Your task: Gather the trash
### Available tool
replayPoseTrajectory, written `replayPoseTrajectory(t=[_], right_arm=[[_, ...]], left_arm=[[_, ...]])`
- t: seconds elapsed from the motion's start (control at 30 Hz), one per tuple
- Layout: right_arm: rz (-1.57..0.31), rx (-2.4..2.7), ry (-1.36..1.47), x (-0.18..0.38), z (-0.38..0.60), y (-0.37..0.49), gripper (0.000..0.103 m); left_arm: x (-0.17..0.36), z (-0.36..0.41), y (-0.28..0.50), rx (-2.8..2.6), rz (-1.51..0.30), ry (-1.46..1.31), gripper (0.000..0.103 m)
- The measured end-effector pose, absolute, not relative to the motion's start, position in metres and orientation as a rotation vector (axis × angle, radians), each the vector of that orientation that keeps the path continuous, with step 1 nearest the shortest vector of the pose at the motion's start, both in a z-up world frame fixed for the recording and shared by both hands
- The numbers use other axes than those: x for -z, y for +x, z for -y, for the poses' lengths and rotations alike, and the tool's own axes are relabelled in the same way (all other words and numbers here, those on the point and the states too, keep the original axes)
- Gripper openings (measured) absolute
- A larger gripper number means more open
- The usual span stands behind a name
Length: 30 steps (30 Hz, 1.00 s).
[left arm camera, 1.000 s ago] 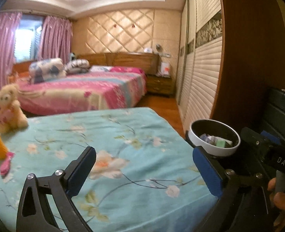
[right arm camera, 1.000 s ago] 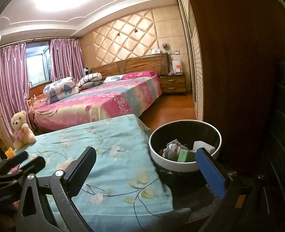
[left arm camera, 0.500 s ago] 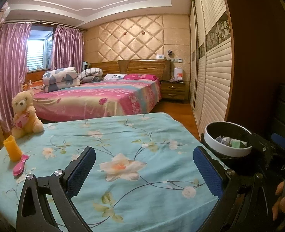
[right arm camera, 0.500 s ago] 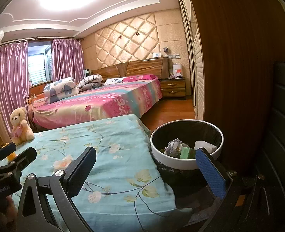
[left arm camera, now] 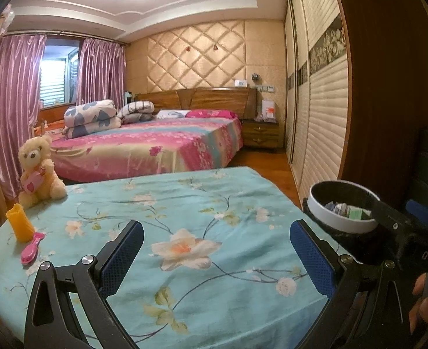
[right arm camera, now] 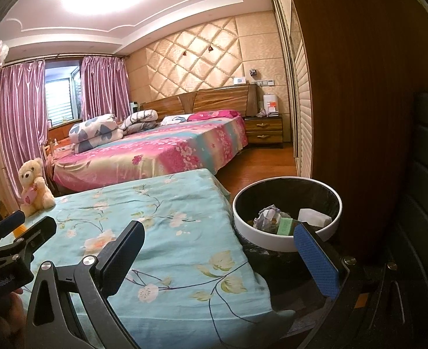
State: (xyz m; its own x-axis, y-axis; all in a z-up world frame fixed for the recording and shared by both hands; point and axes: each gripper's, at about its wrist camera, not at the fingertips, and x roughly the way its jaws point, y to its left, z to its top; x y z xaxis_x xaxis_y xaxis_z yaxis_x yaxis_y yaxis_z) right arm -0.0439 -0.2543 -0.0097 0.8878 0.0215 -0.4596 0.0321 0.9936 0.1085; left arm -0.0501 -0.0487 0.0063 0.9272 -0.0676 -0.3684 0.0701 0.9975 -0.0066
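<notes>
Bedroom with pink curtains [left arm camera: 16,101] and a pink bed [left arm camera: 155,148]; nearer, a floral teal tabletop [left arm camera: 185,203]. Near its left edge, a teddy [left arm camera: 38,171], an orange cup [left arm camera: 19,226] and a pink brush [left arm camera: 32,251] just beside the cup. Off the right edge, on the floor by the wardrobe [right arm camera: 359,87], a white-rimmed bin [right arm camera: 286,212] holding crumpled paper [right arm camera: 269,216], a green box [right arm camera: 285,226] and tissue [right arm camera: 313,218]. Left gripper [left arm camera: 214,261] over the tabletop, fingers wide apart, empty. Right gripper [right arm camera: 219,258] near the bin, fingers likewise apart, holding nothing.
</notes>
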Motion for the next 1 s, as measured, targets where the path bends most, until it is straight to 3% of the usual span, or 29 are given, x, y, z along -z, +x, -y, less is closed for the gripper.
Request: replayPoseTrajectory(t=[1.0], right_arm=[[-0.482, -0.006, 0.112, 0.007, 0.252, -0.044, 0.103]], left_arm=[[-0.008, 0.045, -0.06, 0.077, -0.316, 0.001, 0.102]])
